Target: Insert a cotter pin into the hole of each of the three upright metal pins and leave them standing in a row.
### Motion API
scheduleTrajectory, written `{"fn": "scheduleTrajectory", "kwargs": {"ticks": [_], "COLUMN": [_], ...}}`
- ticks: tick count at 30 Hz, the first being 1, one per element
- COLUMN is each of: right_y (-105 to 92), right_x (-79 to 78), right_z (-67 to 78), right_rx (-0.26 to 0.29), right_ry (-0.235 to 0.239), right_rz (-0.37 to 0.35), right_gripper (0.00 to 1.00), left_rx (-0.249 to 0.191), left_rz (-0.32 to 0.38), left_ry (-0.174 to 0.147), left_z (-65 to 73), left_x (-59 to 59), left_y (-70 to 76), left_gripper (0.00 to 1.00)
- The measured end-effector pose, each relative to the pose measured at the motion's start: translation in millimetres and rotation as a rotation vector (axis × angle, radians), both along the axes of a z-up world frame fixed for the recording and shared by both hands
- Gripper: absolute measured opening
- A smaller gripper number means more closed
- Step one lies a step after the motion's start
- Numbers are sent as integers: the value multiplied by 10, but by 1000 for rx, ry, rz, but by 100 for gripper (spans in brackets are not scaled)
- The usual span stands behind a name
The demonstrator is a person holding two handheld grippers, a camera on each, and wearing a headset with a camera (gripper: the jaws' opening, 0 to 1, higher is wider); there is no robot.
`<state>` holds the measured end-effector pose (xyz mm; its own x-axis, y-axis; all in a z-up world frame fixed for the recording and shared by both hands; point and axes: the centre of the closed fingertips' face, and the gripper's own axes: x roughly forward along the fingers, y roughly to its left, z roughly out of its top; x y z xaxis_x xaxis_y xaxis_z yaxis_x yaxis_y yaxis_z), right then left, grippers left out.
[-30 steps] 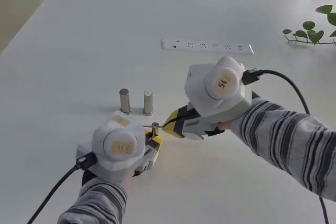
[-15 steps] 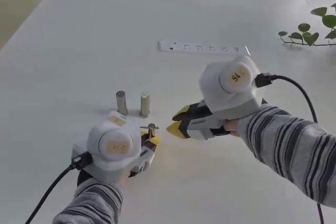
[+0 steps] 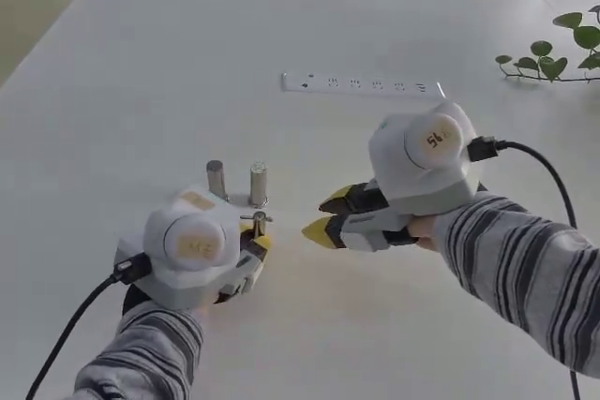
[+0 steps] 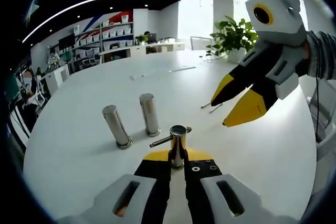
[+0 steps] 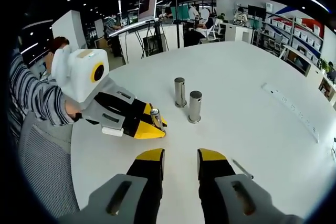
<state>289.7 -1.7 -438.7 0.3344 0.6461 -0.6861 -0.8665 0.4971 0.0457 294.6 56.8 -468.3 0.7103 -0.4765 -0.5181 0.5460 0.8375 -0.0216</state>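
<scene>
Left claw is clamped on an upright metal pin with a cotter pin through its hole. It stands near the second pin and third pin on the bench. Right claw is slightly parted and empty. Its label starts "56"; the left label is too blurred to read.

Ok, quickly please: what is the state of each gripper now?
Left gripper: shut on a metal pin with a cotter pin through it.
Right gripper: open, holding nothing.
</scene>
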Motion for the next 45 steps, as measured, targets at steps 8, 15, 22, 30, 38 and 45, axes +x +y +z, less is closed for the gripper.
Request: {"fn": "scheduleTrajectory", "kwargs": {"ticks": [8, 15, 22, 30, 38, 45], "right_y": [20, 36, 37, 18, 30, 26], "right_x": [-17, -11, -2, 2, -10, -8], "right_z": [-29, -38, -34, -67, -71, -76], "right_rx": [8, 13, 29, 30, 32, 32], "right_ry": [4, 9, 19, 27, 29, 32], "right_rz": [-7, -11, -21, -27, -26, -27], "right_gripper": [25, 25, 25, 25, 25, 25], "left_rx": [2, -11, -12, -10, -25, 6], "left_rz": [21, 34, 21, 3, 10, 20], "left_ry": [2, 3, 18, 7, 5, 52], "left_z": [-3, -1, -50, -42, -44, -173], "left_x": [75, 118, 112, 96, 98, 51], "left_y": [155, 193, 206, 202, 201, 238], "left_gripper": [5, 5, 5, 5, 6, 7]}}
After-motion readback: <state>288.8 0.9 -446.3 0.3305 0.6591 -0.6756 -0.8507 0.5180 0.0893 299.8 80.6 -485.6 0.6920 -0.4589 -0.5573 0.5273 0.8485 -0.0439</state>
